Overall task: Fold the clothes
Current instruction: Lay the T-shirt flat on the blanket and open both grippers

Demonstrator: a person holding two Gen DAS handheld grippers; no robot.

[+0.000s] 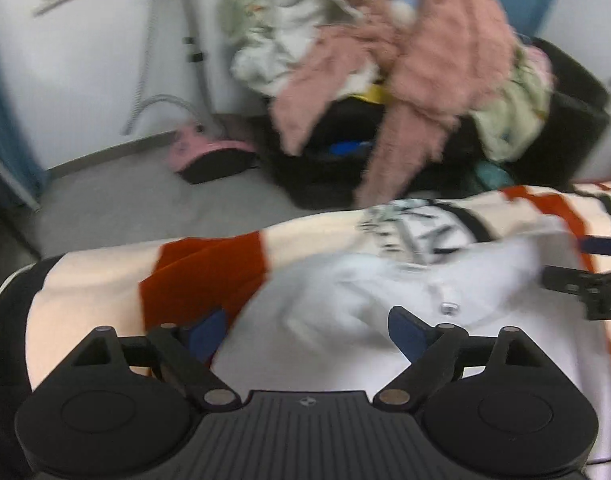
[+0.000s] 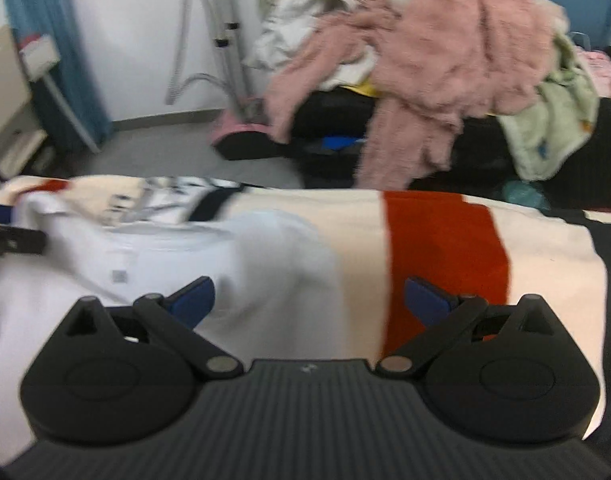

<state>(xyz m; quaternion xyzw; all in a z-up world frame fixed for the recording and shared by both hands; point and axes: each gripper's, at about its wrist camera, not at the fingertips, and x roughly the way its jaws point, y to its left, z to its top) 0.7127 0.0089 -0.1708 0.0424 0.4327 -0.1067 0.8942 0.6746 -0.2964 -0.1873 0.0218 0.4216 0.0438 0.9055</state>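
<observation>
Left wrist view: left gripper (image 1: 307, 330) spread wide, nothing pinched, held over white shirt (image 1: 385, 300) laid on striped blanket (image 1: 313, 236).

Right wrist view: right gripper (image 2: 309, 300) spread, empty; shirt near left, pink garment pile (image 2: 445, 48) far.

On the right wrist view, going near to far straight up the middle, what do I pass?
Right gripper, open → white shirt → cream and red striped blanket → black bin → pink fluffy garment heaped on top.
</observation>
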